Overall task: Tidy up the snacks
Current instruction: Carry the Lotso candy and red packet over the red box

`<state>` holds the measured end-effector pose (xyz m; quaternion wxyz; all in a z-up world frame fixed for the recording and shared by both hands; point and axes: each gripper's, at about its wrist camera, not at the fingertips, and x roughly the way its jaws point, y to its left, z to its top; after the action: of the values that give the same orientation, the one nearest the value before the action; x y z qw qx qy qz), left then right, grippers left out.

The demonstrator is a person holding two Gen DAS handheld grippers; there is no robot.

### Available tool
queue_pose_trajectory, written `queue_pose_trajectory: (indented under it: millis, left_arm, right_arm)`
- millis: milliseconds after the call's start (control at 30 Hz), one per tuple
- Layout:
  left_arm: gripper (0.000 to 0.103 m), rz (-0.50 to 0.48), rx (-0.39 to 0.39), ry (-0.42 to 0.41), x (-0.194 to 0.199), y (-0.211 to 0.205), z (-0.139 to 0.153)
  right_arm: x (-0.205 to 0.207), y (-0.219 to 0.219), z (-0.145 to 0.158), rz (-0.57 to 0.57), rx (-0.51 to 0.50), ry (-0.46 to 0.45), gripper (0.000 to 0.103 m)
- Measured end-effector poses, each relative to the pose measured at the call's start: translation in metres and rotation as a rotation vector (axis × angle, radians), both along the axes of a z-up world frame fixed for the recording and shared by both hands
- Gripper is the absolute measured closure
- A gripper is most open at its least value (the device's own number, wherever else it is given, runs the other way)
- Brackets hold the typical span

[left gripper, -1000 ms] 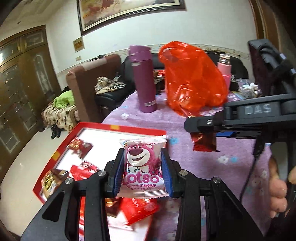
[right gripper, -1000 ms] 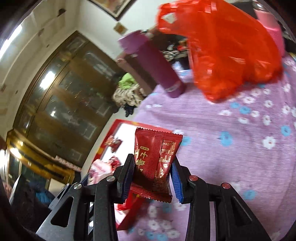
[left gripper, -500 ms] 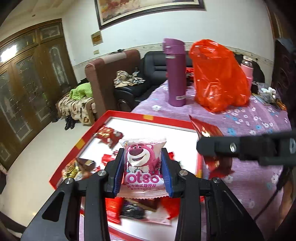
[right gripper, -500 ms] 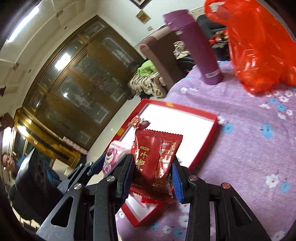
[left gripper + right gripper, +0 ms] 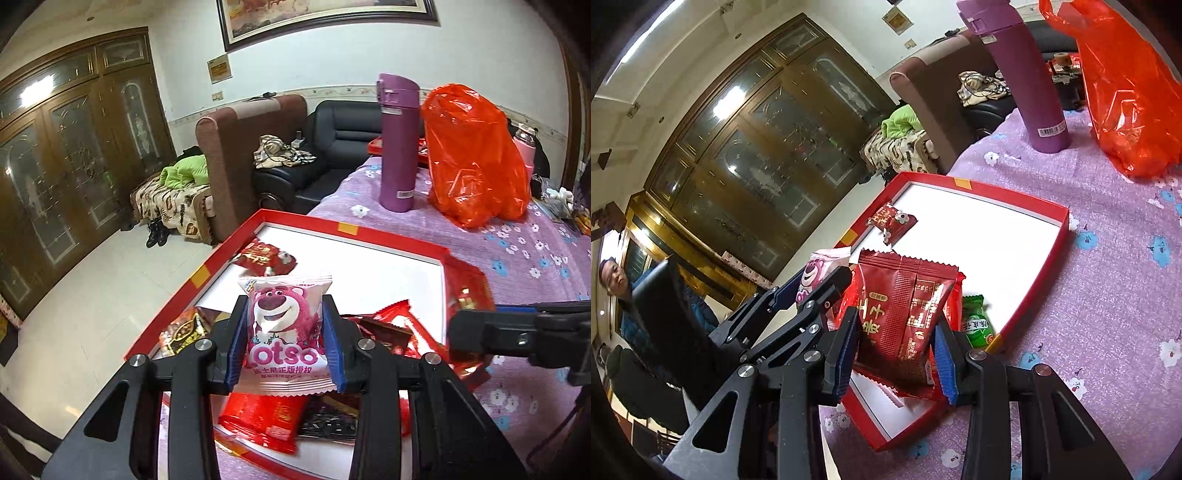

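Left gripper (image 5: 286,345) narrowly parted, blue pads clamped on pink bear snack packet (image 5: 284,334), held upright over near left corner of red tray (image 5: 388,236). Right gripper (image 5: 897,360) likewise narrow, clamped on dark red snack packet (image 5: 903,321) above tray's near right edge. Packets beneath partly hidden by jaws; green packet (image 5: 977,321) print unreadable.
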<state>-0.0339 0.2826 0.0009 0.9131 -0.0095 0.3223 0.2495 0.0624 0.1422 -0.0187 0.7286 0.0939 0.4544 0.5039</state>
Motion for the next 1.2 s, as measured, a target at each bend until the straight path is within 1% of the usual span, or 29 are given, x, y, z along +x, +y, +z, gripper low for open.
queue_pose_trajectory:
  millis: [267,367,467,533,567,633,700,767,800,867,933,967,1000,1033,1200]
  left_arm:
    - [0.068,0.047,-0.017,-0.007,-0.004,0.026,-0.002]
    - [0.068,0.070,-0.020,-0.010,-0.010,0.036,-0.004]
    - [0.068,0.090,-0.021,-0.002,-0.014,0.043,-0.006]
    - [0.068,0.092,-0.016,0.004,-0.017,0.044,-0.006]
    - [0.068,0.092,-0.010,0.009,-0.017,0.044,-0.006]
    - [0.068,0.098,0.008,0.016,-0.017,0.043,-0.006]
    - [0.068,0.114,0.026,0.025,-0.015,0.043,-0.007]
    - [0.068,0.122,0.018,0.027,-0.013,0.043,-0.008]
    - [0.068,0.123,0.019,0.029,-0.012,0.042,-0.009]
    - [0.068,0.124,0.027,0.033,-0.009,0.040,-0.010]
    - [0.068,0.125,0.026,0.038,-0.006,0.038,-0.011]
    - [0.068,0.126,0.027,0.040,-0.005,0.037,-0.011]
    - [0.068,0.126,0.031,0.041,-0.004,0.037,-0.010]
    - [0.068,0.123,0.035,0.042,-0.004,0.036,-0.009]
    - [0.068,0.118,0.055,0.030,-0.007,0.030,-0.001]
  right_arm:
    - [-0.008,0.007,0.009,-0.012,0.000,-0.043,0.065]
    - [-0.006,0.017,0.015,-0.033,0.021,-0.024,0.065]
    - [-0.005,0.026,0.026,-0.073,0.094,0.002,0.065]
    - [-0.008,0.030,0.035,-0.094,0.193,0.024,0.065]
    - [-0.011,0.031,0.038,-0.100,0.240,0.021,0.064]
    - [-0.020,0.035,0.040,-0.116,0.266,-0.033,0.064]
    - [-0.023,0.038,0.033,-0.118,0.253,-0.066,0.064]
    - [-0.013,0.041,0.016,-0.126,0.216,-0.030,0.064]
    - [-0.006,0.041,0.003,-0.142,0.186,-0.004,0.064]
    - [0.005,0.040,-0.013,-0.172,0.141,0.056,0.064]
    - [0.014,0.037,-0.024,-0.189,0.153,0.123,0.064]
    - [0.015,0.036,-0.024,-0.197,0.153,0.116,0.064]
    - [0.014,0.033,-0.024,-0.218,0.148,0.088,0.064]
    - [0.011,0.031,-0.020,-0.244,0.138,0.038,0.064]
    - [-0.006,0.027,-0.005,-0.278,0.133,-0.099,0.063]
